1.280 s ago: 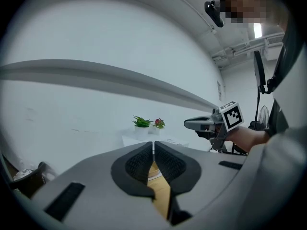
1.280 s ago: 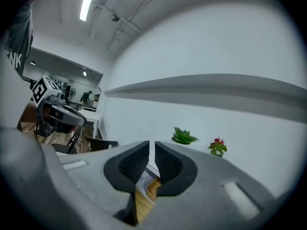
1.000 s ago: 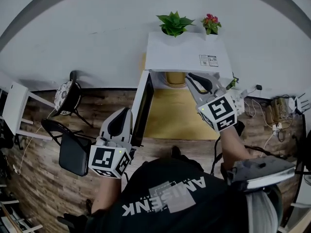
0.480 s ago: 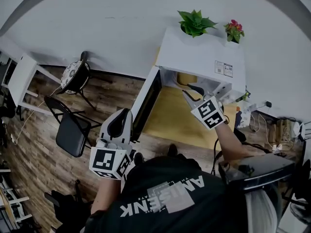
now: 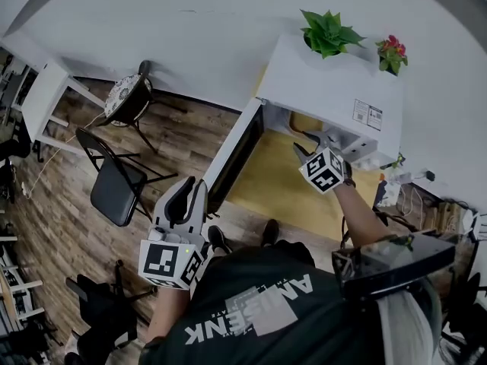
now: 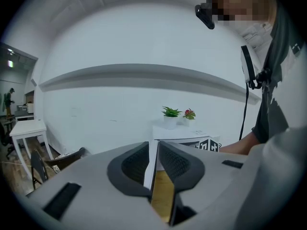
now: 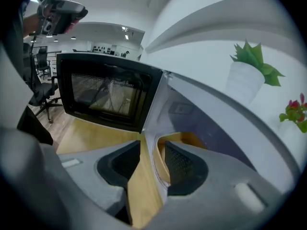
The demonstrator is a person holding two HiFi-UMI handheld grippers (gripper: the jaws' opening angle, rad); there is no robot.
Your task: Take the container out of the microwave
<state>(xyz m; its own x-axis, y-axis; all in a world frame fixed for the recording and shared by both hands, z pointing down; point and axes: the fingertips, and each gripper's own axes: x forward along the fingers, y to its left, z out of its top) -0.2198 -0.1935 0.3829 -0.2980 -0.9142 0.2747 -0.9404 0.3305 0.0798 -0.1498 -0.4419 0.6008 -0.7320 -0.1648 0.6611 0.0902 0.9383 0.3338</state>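
Observation:
A white microwave (image 5: 327,82) stands on a yellow table (image 5: 278,185) with its door (image 5: 236,154) swung open to the left. Inside it sits a yellow container (image 5: 303,122) with a pale rim. My right gripper (image 5: 306,141) hangs at the mouth of the microwave. In the right gripper view the container (image 7: 187,139) shows just beyond the right gripper (image 7: 152,145). Its jaws have just been opening and stand apart, with no pad on the container. My left gripper (image 5: 194,185) is held low by the door's outer edge. Its jaws (image 6: 153,145) keep a narrow gap with nothing in it.
Two potted plants (image 5: 329,33) (image 5: 392,52) stand on top of the microwave. A black folding chair (image 5: 114,188), a round-seat chair (image 5: 129,97) and a white side table (image 5: 42,101) stand on the wooden floor at left. Cables (image 5: 411,196) lie right of the table.
My right gripper has come down from the top of the microwave's opening to its lower front. The left gripper has hardly moved. The head view has swung, so the microwave now sits further right.

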